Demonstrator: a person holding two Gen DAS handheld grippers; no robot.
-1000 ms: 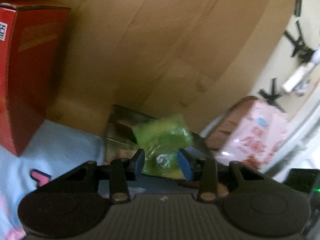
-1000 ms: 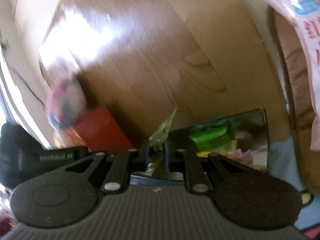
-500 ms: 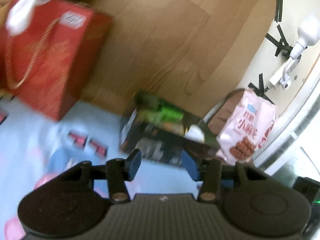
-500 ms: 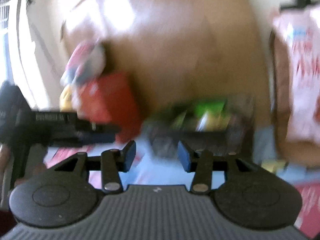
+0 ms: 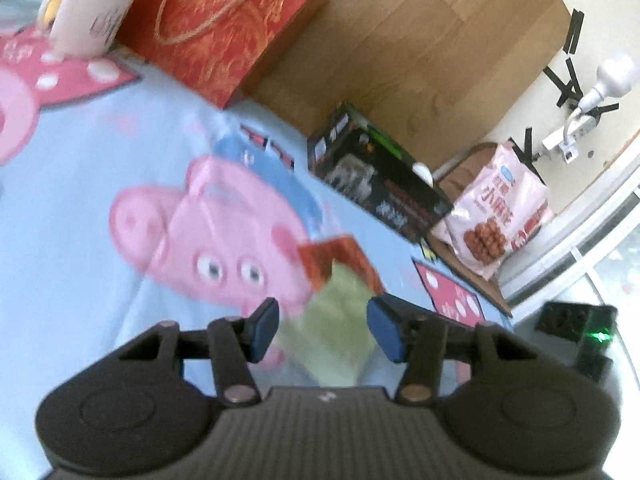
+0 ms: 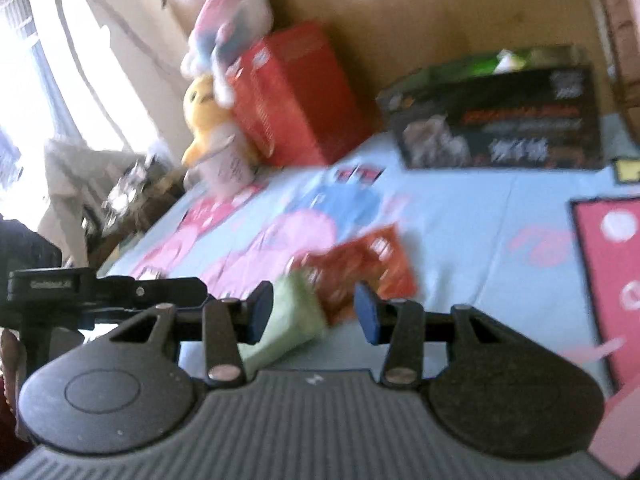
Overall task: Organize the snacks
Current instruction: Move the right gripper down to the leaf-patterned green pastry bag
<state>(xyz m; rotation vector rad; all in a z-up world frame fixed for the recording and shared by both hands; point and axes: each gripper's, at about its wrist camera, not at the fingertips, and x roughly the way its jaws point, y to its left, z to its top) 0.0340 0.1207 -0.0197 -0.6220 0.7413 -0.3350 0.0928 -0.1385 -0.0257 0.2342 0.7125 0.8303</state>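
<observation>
**Q:** Position of the snacks relative to each pair of tongs?

**A:** Two packets lie on the bed sheet (image 5: 72,208), a pale blue printed fabric with a pink cartoon pig. The green packet (image 5: 332,320) sits directly ahead of the left tongs (image 5: 322,330), seen in the gap between the blue pads, with the red packet (image 5: 340,258) just beyond it and overlapping its far end. In the right wrist view the green packet (image 6: 294,320) lies toward the left pad of the right tongs (image 6: 312,316), its long axis running diagonally away toward the red packet (image 6: 360,268). By this reading the left tongs are better centred on it.

**Q:** State of the tongs?

**A:** Both pairs stand parted and empty; no pad presses on either packet. The right pair's jaws have just been narrowing, with the green packet only partly in the gap.

**Q:** Materials and shapes?

**A:** Both packets appear flat, soft and crinkly, though blur hides detail. The black carton (image 5: 380,184) at the head of the bed is rigid, rectangular and open-topped, probably the destination. Beside it lean a pink pouch (image 5: 496,220) and, farther left, a red gift box (image 5: 224,28) with cord handle.
</observation>
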